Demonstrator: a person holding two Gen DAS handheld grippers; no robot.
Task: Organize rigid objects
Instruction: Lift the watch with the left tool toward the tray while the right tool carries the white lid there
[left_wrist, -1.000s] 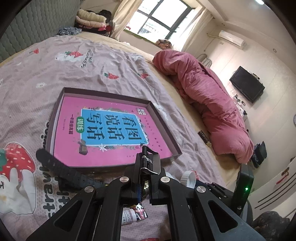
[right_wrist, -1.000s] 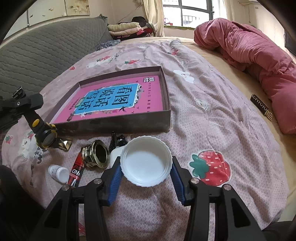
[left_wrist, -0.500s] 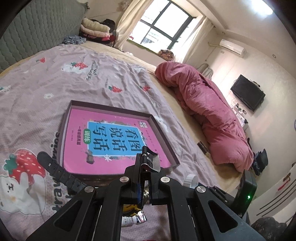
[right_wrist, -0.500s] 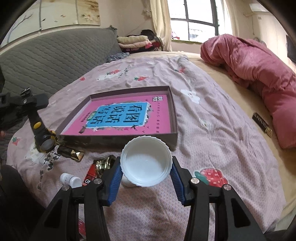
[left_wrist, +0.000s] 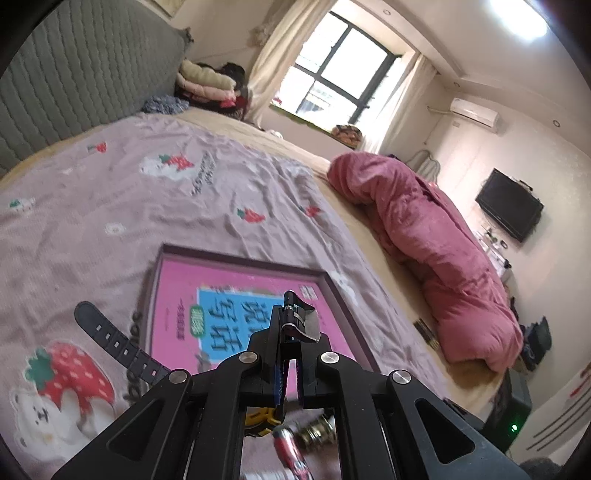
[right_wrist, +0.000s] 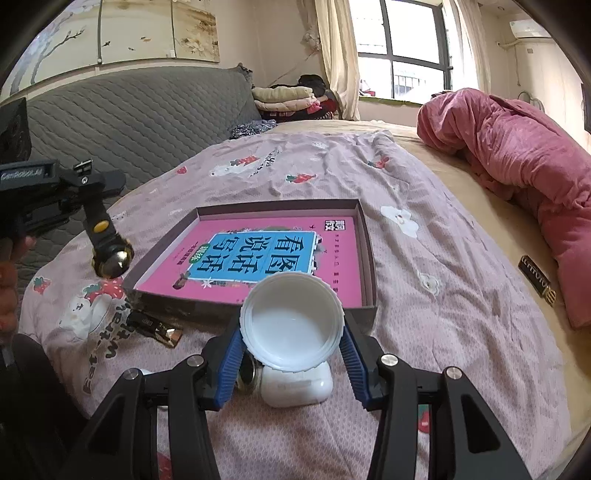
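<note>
Where the left gripper (left_wrist: 290, 354) pinches one black watch (right_wrist: 110, 254) by its strap, its closed jaws hide the watch body from its own camera. One white lid (right_wrist: 291, 321), clamped in the right gripper (right_wrist: 291, 354), hangs above the box's (right_wrist: 369, 254) near edge, partly covering one white earbud case (right_wrist: 295, 386) on the bedspread (right_wrist: 424, 295).
</note>
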